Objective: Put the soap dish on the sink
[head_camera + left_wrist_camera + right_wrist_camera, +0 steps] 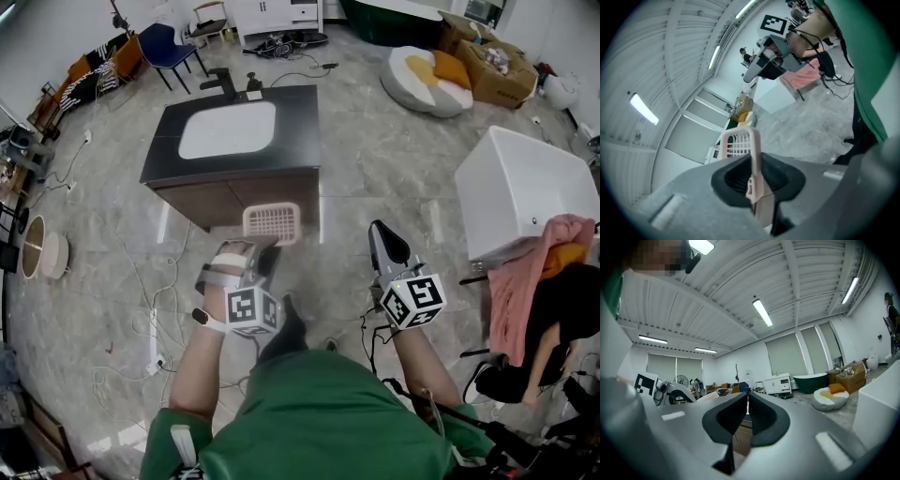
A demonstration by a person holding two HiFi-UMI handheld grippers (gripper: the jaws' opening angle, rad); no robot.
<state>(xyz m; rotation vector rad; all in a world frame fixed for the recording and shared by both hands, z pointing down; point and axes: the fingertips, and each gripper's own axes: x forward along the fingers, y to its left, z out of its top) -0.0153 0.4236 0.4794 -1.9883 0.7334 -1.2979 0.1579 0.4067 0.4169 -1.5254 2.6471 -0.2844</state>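
Note:
A pink slatted soap dish (273,223) is held by its edge in my left gripper (265,249), whose jaws are shut on it; in the left gripper view the soap dish (738,143) sticks up from between the dark pads. It hangs in front of the dark vanity cabinet (246,192), lower than the top. The sink (228,129) is a white oval basin in a black top with a black faucet (225,83) behind. My right gripper (386,242) is shut and holds nothing, to the right of the cabinet; the right gripper (746,405) shows its pads pressed together.
A white box-shaped tub (525,192) with pink cloth (536,281) draped on a stand is at the right. A cushion (427,80) and cardboard box (492,61) lie at the far right, a blue chair (172,47) at the far left. Cables (150,309) run over the marble floor.

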